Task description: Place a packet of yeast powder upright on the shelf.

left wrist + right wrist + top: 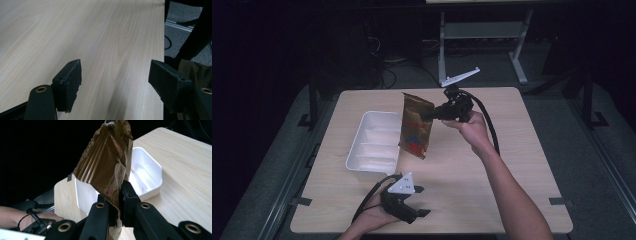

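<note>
A brown foil snack bag (pixel 416 125) with a red and blue print hangs upright in the air, just right of a white plastic tray (pixel 362 159). My right gripper (pixel 428 114) is shut on the bag's upper right edge. In the right gripper view the crinkled bag (pixel 106 167) rises from between the closed jaws, with the tray (pixel 152 175) behind it. My left gripper (pixel 419 201) rests near the table's front edge, open. In the left gripper view it (pixel 115 80) has only bare wood between its jaws.
The light wooden table (pixel 512 150) has open room to the right of the bag and in front of the tray. A white object (pixel 459 77) lies on the dark floor beyond the far edge, near a desk frame (pixel 482 31).
</note>
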{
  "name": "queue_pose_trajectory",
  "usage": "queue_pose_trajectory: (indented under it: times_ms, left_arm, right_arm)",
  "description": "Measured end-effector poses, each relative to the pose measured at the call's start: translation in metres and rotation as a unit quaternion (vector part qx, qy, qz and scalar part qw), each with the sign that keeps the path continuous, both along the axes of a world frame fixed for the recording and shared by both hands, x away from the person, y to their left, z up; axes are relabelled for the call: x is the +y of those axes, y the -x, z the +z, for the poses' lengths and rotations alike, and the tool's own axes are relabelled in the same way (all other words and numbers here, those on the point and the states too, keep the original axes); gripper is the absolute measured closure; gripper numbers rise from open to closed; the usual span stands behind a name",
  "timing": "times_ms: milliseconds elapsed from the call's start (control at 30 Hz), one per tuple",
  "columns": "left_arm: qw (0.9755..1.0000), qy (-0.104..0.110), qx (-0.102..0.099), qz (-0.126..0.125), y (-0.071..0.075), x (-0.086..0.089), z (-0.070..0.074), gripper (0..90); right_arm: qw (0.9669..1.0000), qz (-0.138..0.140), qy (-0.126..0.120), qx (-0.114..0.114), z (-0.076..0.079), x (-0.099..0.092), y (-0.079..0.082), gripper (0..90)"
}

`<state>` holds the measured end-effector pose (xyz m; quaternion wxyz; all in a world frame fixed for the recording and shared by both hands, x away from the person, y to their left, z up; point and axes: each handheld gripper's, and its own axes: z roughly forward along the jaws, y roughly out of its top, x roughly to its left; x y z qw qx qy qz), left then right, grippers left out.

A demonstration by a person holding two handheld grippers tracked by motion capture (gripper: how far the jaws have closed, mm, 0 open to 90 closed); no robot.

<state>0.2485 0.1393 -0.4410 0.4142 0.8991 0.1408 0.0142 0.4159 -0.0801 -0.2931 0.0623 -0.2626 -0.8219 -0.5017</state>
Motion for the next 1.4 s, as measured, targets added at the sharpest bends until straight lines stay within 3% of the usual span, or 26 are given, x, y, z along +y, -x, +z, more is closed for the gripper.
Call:
queue_pose_trajectory:
  times_ms: [1400]
  left_arm:
    - [1.0000,-0.001,-0.003,0.004,0.005,0.008,0.001,26.2]
  right_arm:
    - [0.9977,0.067,-0.006,-0.012,0.015,0.076,-0.004,85.3]
